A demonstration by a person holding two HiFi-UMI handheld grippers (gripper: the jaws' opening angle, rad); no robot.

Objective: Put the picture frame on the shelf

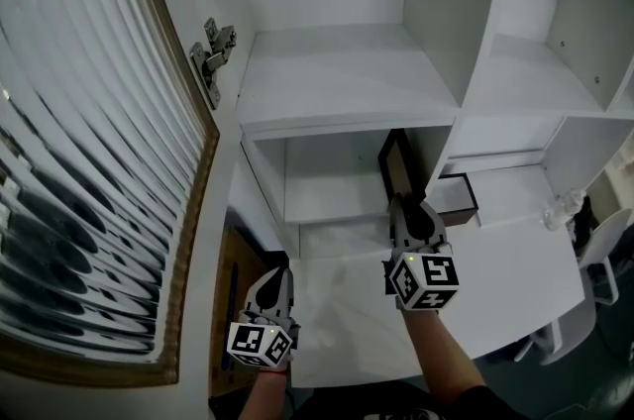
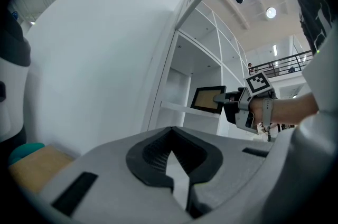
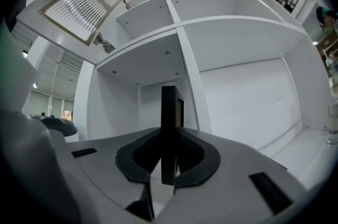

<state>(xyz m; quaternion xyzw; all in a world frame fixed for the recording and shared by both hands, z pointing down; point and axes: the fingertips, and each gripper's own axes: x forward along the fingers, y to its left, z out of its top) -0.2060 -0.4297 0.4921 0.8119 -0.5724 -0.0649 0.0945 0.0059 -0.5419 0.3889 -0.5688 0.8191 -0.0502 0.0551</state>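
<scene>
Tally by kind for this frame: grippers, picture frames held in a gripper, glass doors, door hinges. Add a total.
Grippers: 2 (left gripper, right gripper)
Picture frame held edge-on in the right gripper: 1
Glass cabinet door, swung open: 1
Hinge: 1
Total: 5

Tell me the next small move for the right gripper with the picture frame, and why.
Probably ease the right gripper forward into the open compartment and lower the picture frame onto its board. The jaws are clamped on the frame, which is upright and edge-on at the compartment's mouth and seemingly not yet resting on anything. The left gripper is shut, empty and off to the side.
</scene>
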